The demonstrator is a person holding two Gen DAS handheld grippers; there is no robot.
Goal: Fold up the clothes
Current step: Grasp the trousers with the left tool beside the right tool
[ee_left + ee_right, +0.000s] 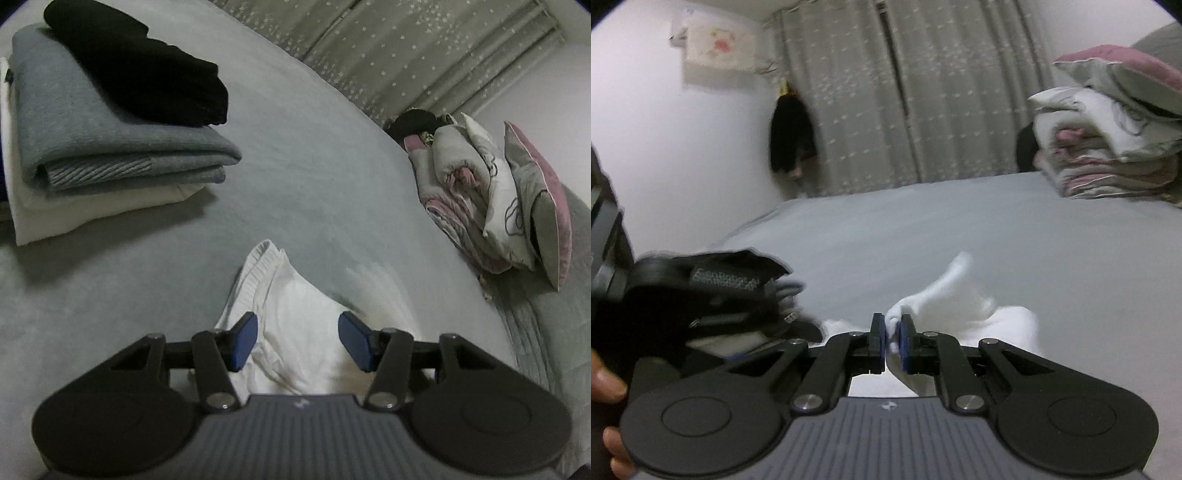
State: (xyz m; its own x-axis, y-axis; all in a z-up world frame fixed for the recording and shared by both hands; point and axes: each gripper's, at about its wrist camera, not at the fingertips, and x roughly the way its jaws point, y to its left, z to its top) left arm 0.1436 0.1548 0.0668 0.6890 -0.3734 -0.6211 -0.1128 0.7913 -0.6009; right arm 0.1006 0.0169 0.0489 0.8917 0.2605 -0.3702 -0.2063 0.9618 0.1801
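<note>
A white garment point(291, 332) lay crumpled on the grey bed point(314, 177), its ribbed hem pointing away from the left claw point(299, 341). That claw stood open, its blue pads point(245, 341) well apart on either side of the cloth and pressing nothing; the fabric bunched up between them.

In the right wrist view, the right claw point(893, 341) was closed on a fold of the same white garment point(945, 295), which rose in a blurred peak just beyond its tips. The left claw's dark body point(713, 295) showed at the left edge, with fingers of a hand point(605, 384) beside it.

Further up the bed, to the left, sat a folded stack: a black garment point(140, 66) on a grey-blue one point(110, 147) on a white one point(92, 206). To the right stood piled pillows point(509, 199), well apart from the cloth. Star-patterned curtains point(424, 55) hung behind the bed.
</note>
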